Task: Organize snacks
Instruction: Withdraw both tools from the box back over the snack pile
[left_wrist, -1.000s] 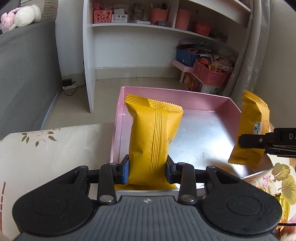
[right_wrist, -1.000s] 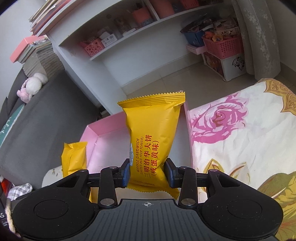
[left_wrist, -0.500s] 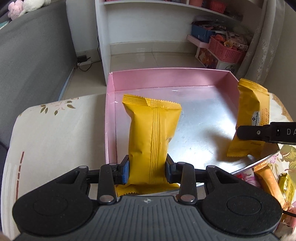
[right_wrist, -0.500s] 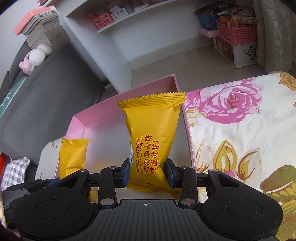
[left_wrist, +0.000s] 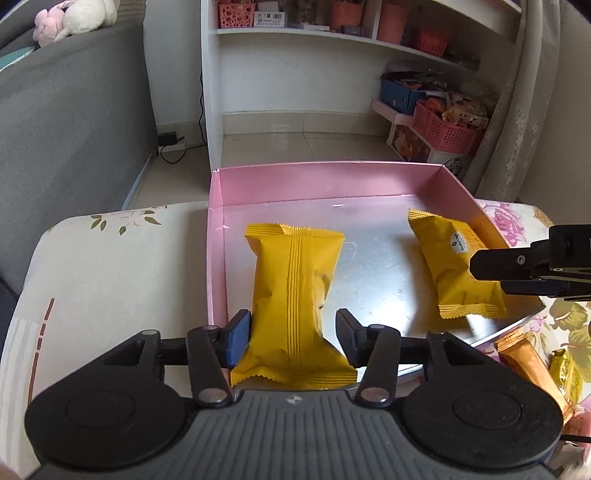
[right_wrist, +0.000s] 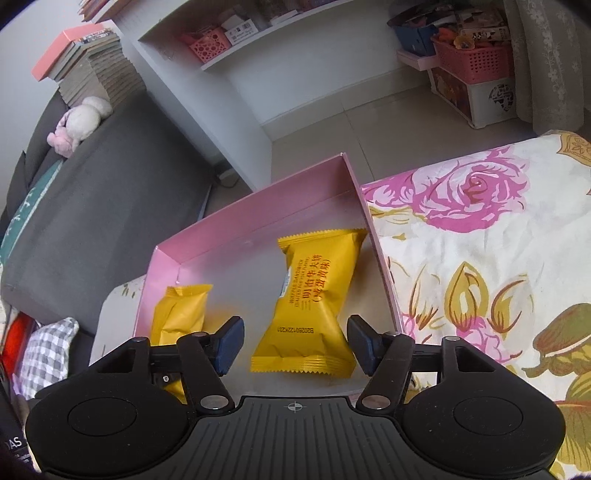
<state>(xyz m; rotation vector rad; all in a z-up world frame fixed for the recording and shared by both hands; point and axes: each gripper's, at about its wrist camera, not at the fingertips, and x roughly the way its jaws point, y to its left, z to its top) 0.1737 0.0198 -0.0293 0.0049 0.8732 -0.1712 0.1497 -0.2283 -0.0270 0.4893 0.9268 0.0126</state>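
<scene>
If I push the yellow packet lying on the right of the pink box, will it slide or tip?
The yellow packet lies flat, so tipping seems unlikely. The pink box has a shiny floor, so it would probably slide easily. Its pinched middle suggests soft, crushable contents.

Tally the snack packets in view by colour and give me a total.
Yellow packets in the pink box: 2, one between the left gripper's open jaws, one near the right gripper
Orange packets outside the box: 1
Gold packets outside the box: 1
Total: 4
</scene>
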